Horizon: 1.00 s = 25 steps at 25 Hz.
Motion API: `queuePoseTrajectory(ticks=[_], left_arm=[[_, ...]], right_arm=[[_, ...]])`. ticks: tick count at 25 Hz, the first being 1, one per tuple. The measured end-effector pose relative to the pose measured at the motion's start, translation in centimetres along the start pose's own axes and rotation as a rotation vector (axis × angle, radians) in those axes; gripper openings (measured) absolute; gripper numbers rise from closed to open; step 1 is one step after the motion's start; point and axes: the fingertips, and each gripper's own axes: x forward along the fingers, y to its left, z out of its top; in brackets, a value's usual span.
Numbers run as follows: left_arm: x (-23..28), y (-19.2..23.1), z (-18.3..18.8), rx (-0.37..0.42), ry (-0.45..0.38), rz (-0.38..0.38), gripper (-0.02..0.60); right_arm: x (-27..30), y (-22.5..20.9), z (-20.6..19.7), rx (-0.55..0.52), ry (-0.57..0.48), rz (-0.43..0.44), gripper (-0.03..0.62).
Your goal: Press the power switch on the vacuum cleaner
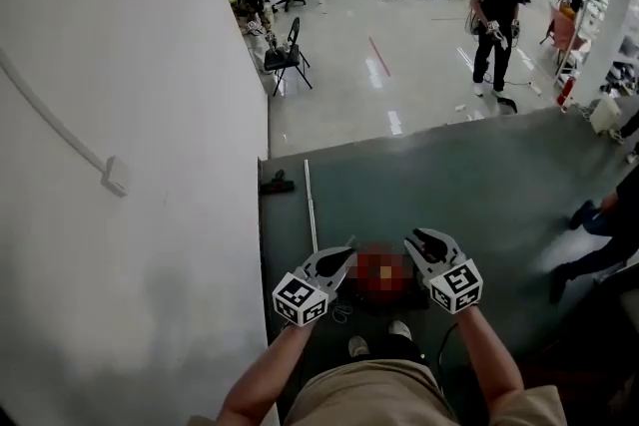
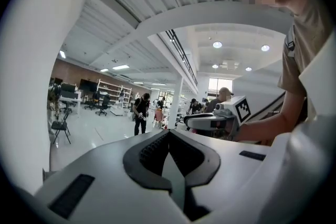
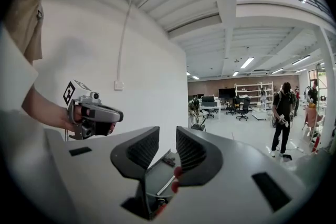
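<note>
The vacuum cleaner's red body [image 1: 382, 272] lies low on the dark green mat [image 1: 479, 185], between my two grippers; it is blurred and no switch can be made out. Its white wand [image 1: 310, 205] and dark floor head [image 1: 277, 183] lie further out along the wall. My left gripper [image 1: 342, 260] [image 2: 169, 132] hangs just left of the red body, shut with nothing in it. To the right of the body my right gripper [image 1: 420, 237] [image 3: 167, 130] stands open; red parts of the vacuum [image 3: 176, 178] and the wand [image 3: 167, 182] show through its gap.
A white wall [image 1: 120, 115] runs close along the left. My own shoes [image 1: 374, 342] stand just behind the vacuum. A folding chair [image 1: 288, 55] and a standing person [image 1: 496, 25] are beyond the mat, and another person's legs [image 1: 604, 234] are at the mat's right edge.
</note>
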Motion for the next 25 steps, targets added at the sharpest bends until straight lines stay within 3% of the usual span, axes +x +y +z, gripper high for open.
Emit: queuePoseTrajectory(ticks=[4,10,15,25], left_arm=[[-2.3,-0.2,4.0,0.102,-0.033,0.024,0.006],[-7.6,1.6,7.4,0.105,-0.124,0.109,0.008],[-13.1,5.7,7.4,0.106,-0.146,0.244,0.008],[-21.4,8.9,5.5,0.088,-0.156,0.458,0.007]], right_arm=[[-1.3,0.8,4.9,-0.001,-0.069,0.004,0.086],[-5.0,0.2,8.5,-0.047,-0.127,-0.064,0.086],[-8.3,-1.6,6.9,-0.089,-0.082,-0.173,0.086],[-15.2,-5.4,2.7,-0.041,-0.018,-0.352,0.086]])
